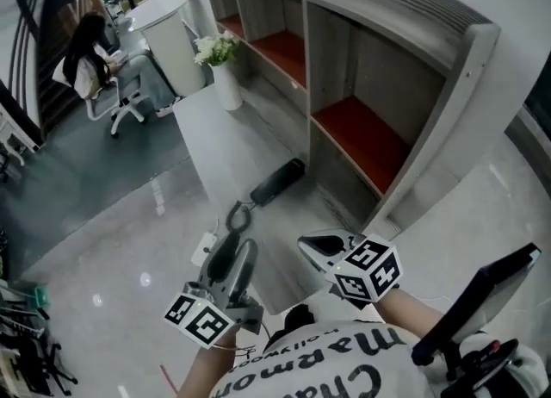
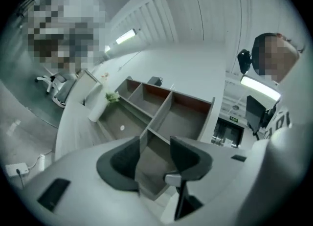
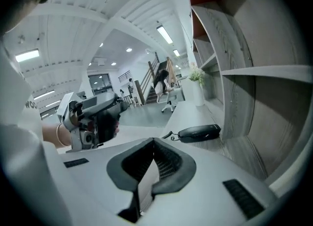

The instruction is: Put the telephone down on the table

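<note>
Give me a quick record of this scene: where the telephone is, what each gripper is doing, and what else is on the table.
telephone: handset lying flat on the table, next to the shelf unit
left gripper: jaws apart, nothing between them
right gripper: jaws together, empty
also on table: white vase of flowers
task state: handset is down, neither gripper touches it

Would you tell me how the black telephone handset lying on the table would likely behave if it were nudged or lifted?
The telephone handset looks like rigid moulded plastic, so it should probably stay stiff when lifted. It lies flat and long on the table, so it seems unlikely to roll or tip. Its cord may tug or drag.
</note>
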{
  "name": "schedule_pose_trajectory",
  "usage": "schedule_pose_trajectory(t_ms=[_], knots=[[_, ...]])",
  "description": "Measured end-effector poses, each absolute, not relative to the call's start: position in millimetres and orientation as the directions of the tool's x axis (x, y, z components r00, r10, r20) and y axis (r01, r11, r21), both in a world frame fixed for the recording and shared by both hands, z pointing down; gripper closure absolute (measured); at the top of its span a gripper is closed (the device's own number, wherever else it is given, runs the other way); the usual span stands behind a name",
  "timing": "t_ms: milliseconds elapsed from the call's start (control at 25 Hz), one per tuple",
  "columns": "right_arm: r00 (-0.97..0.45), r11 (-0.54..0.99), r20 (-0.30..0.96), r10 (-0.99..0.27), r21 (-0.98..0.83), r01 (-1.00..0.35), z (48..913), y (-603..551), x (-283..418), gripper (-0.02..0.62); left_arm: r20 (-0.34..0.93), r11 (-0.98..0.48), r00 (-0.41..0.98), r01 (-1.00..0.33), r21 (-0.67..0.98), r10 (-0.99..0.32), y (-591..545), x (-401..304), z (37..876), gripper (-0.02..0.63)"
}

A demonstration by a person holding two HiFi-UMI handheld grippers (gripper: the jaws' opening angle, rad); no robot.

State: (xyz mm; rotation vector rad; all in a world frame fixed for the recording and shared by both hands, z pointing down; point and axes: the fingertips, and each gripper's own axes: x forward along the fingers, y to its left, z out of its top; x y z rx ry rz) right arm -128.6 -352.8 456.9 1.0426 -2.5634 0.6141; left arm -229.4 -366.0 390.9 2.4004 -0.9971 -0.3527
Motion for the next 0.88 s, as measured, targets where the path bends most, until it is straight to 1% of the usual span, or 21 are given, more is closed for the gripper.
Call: schedule_pose_trajectory(t_ms=[40, 120, 160, 200, 240, 360, 440, 640, 880], knots=[[-0.700, 0.661, 0.425, -0.574, -0.264, -0.702, 453, -349, -125, 0.584, -0.032, -0.580, 0.674, -0.608, 0.542, -0.738, -355, -232, 391, 0.423], [-0.720, 0.693, 0.420, -0.552, -0.248, -0.677, 448, -341, -115, 0.584, 0.001, -0.542, 0.636, -0.658, 0.523, -0.772, -332, -234, 394, 0.520], [-0.726, 0.704, 0.419, -0.545, -0.241, -0.668, 446, -337, -109, 0.584, 0.019, -0.522, 0.619, -0.679, 0.516, -0.785, -320, -234, 397, 0.555], [-0.730, 0.710, 0.418, -0.541, -0.237, -0.663, 446, -334, -103, 0.584, 0.038, -0.502, 0.602, -0.697, 0.513, -0.798, -307, -235, 401, 0.582], [-0.732, 0.714, 0.414, -0.540, -0.235, -0.660, 445, -331, -97, 0.584, 0.057, -0.479, 0.584, -0.715, 0.509, -0.810, -293, -235, 405, 0.595], [-0.738, 0.718, 0.399, -0.544, -0.232, -0.656, 443, -320, -79, 0.584, 0.112, -0.401, 0.511, -0.775, 0.488, -0.852, -256, -239, 418, 0.595], [-0.734, 0.722, 0.398, -0.551, -0.215, -0.658, 443, -312, -67, 0.584, 0.121, -0.368, 0.479, -0.791, 0.488, -0.869, -236, -237, 421, 0.595], [-0.729, 0.735, 0.406, -0.550, -0.179, -0.654, 448, -290, -43, 0.584, 0.101, -0.334, 0.429, -0.813, 0.476, -0.898, -203, -221, 418, 0.595], [-0.739, 0.755, 0.420, -0.527, -0.168, -0.634, 461, -256, -27, 0.584, 0.084, -0.340, 0.420, -0.824, 0.454, -0.904, -168, -196, 413, 0.595]])
